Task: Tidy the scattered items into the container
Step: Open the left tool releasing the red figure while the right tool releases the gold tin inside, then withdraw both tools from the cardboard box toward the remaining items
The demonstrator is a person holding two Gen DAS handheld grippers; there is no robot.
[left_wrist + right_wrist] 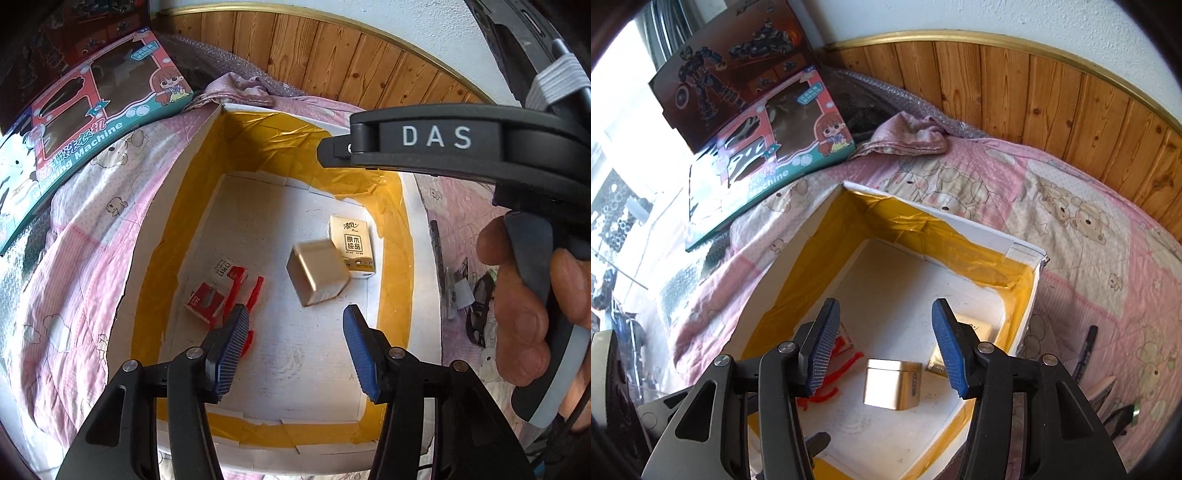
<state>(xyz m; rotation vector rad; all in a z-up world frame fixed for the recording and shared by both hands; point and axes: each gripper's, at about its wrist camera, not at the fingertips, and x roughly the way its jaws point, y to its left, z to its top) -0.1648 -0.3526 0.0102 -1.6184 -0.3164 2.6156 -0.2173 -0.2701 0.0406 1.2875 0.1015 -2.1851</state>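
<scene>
Two grippers, left point(291, 343) and right point(884, 341), hang with fingers spread and empty above a white container point(997, 242) lined with yellow tape on a pink bed quilt point(1089, 236), where a blurred gold tin point(316, 271), a tissue pack point(352, 243), a red-and-white box point(212, 295) and a red pipe cleaner point(827, 397) lie inside.

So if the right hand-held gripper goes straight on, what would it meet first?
Probably the gold tin on the box floor, which lies between its open fingers; depth is hard to judge.
</scene>
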